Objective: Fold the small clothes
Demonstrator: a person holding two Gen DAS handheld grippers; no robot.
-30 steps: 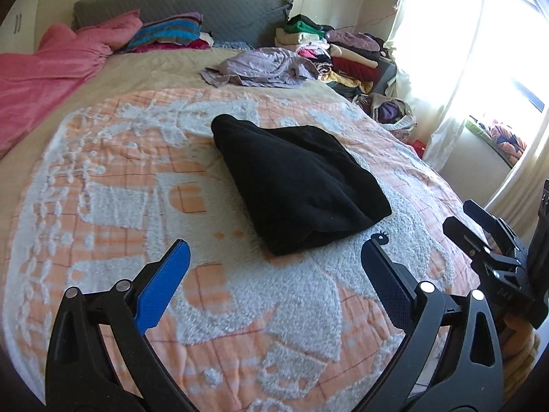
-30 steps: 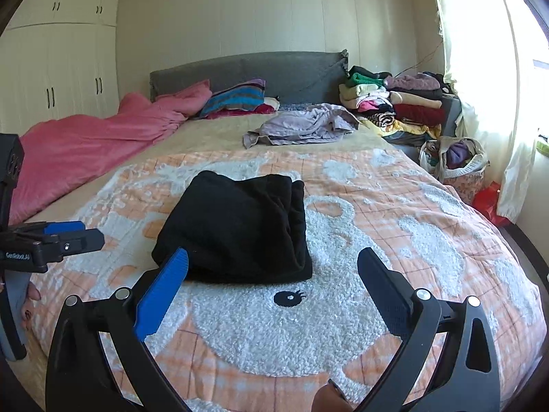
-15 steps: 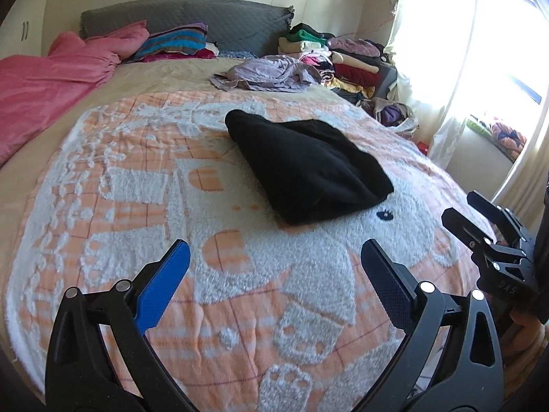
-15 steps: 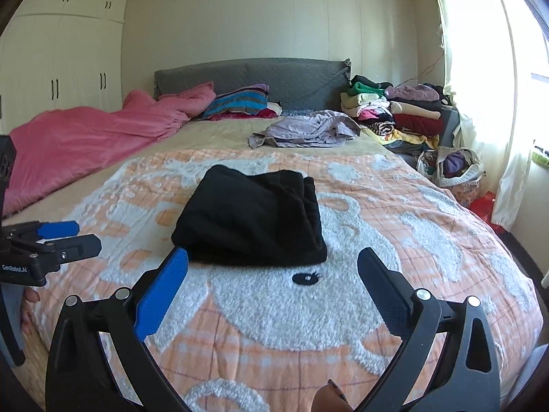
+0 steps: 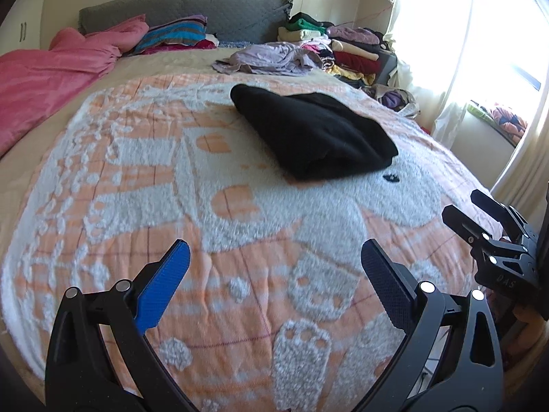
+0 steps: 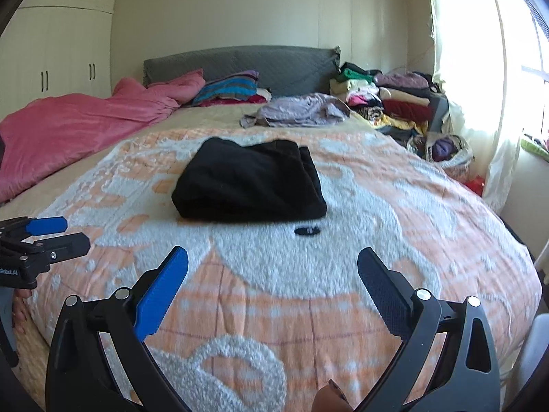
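The folded black knit garment [image 5: 314, 137] lies flat on the orange-and-white textured bedspread [image 5: 240, 240], near the middle of the bed. Its rounded folded edge faces the cameras; in the right wrist view the layered edges show on its right side [image 6: 310, 175]. Just in front of the garment, a small black embroidered eye motif [image 6: 307, 231] marks the bedspread pattern.

The left gripper [image 5: 272, 274] hangs above the near part of the bedspread, well apart from the garment. Its fingers are spread wide and hold nothing: one blue pad [image 5: 163, 290] on the left, one dark textured pad [image 5: 386, 292] on the right.

The right gripper [image 6: 271, 278] is likewise above the near bedspread, apart from the garment, with fingers spread wide and empty. In the left wrist view it appears at the right edge [image 5: 480, 219]; in the right wrist view the left gripper appears at the left edge [image 6: 44, 237].

Farther back, a crumpled lilac cloth [image 6: 302, 110] lies on the beige sheet. A pink duvet [image 6: 75, 127] covers the left side of the bed. A grey padded headboard [image 6: 240, 61] stands at the wall. Stacked folded clothes [image 6: 387, 99] sit to the right of the bed.
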